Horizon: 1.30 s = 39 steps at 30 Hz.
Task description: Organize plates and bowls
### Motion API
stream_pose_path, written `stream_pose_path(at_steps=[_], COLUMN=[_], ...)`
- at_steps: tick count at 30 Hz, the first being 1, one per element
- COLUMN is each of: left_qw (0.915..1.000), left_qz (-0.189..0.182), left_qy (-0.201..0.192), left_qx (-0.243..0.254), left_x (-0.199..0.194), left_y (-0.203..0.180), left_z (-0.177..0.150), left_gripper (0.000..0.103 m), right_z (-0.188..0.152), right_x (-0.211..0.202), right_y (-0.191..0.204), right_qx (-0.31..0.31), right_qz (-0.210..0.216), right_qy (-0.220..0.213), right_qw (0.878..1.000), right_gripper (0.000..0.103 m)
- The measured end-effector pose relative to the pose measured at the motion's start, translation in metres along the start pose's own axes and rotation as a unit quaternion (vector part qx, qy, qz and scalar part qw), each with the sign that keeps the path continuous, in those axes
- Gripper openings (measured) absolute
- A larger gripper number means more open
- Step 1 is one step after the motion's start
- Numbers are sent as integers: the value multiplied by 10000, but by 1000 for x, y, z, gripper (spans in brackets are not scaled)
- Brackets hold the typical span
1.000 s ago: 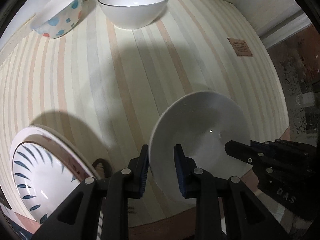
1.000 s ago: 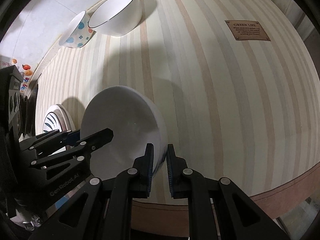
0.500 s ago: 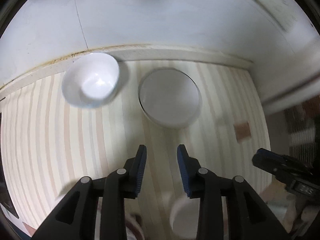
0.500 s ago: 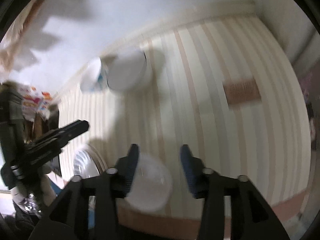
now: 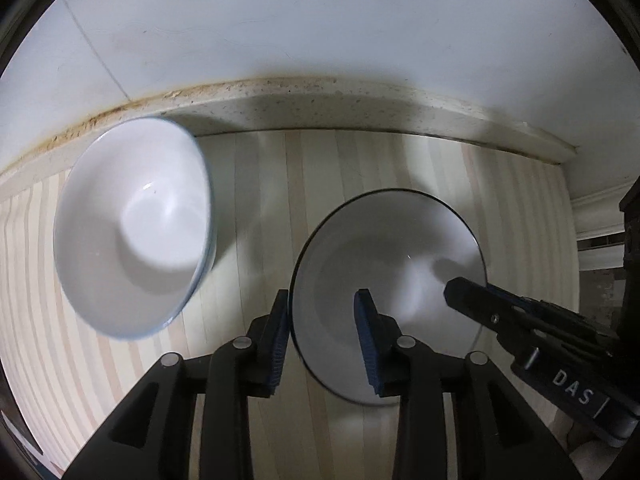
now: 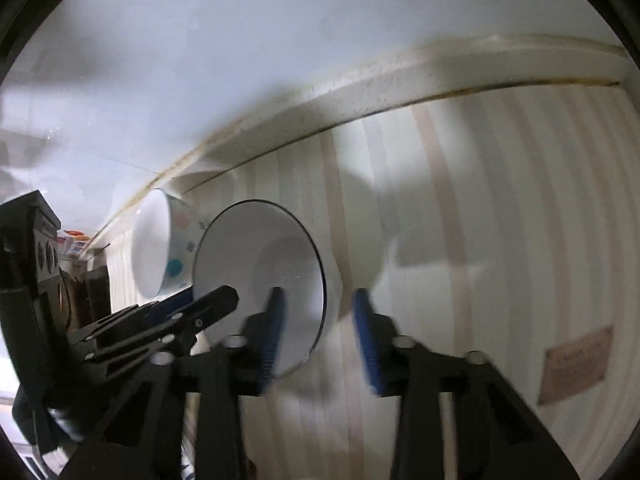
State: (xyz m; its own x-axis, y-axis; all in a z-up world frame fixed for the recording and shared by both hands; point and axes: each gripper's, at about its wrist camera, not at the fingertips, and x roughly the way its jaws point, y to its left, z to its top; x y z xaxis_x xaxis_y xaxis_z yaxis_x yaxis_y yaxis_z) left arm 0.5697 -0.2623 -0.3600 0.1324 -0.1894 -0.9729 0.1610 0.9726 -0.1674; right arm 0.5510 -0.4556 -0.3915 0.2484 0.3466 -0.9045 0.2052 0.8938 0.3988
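Observation:
A white bowl with a thin dark rim (image 5: 384, 276) sits on the striped mat near the back wall. My left gripper (image 5: 323, 334) is open and straddles its left rim. My right gripper (image 6: 316, 330) is open and straddles the same bowl's (image 6: 256, 276) right rim; it shows in the left wrist view (image 5: 500, 312) at the bowl's right side. A second white bowl with coloured dots outside (image 5: 132, 228) stands just left of it, also seen in the right wrist view (image 6: 160, 248).
The striped mat (image 5: 256, 184) ends at a speckled counter ledge (image 5: 320, 104) below a white wall. A brown label (image 6: 576, 364) lies on the mat at the right. Dark clutter (image 6: 36, 264) stands at the far left.
Both grippers let go of the plain white plate near the front edge, opened, and moved forward to the back of the mat, now straddling the dark-rimmed bowl's opposite rims.

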Motion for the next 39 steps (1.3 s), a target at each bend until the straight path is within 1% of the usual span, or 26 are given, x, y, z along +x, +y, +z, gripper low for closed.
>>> stream_pose_path(at_steps=[1,5,8,13,21,25,30,34,39], left_qw=[10000,10000,9998,9993,9972,9958,9936,9930,9923], left_qz=[27,-11,64,55,-82,-166,-171,-262,-335], left_qy=[-31,-75,-139,-282,-610,-736,-896,-886,-762], left_qx=[1,-7,108,228,418,526,673,730,912], left_x=[0,0,-5,-26,-80,-102,-128,-136,-139], left_y=[-1,-3,-9,-17,-17,-21,-26,-31,-37], left_z=[0,-4,-7,-12,-30,-44,-72,-98,-134], left_gripper=[26,25,25,25,25,25,25,25,25], right_z=[3,4,3,0,-18,-39,-73,-107,-154], right_x=[2,3,3,-8,-50,-80,-110,-126,-141], right_y=[-1,-1,0,0,12,18,28,34,27], right_qx=[-19,-88,-166,-235,-358,-376,-429,-436,-298], right_qz=[-51,-68,-164,-219,-181,-141,-146,-164,-155], right_qy=[-29,-71,-81,-175,-451,-628,-774,-816,-800], right_qw=[10000,9999,9997,9993,9982,9972,9960,9956,9962], right_gripper=[15,14,14,14,14,14,14,14,14])
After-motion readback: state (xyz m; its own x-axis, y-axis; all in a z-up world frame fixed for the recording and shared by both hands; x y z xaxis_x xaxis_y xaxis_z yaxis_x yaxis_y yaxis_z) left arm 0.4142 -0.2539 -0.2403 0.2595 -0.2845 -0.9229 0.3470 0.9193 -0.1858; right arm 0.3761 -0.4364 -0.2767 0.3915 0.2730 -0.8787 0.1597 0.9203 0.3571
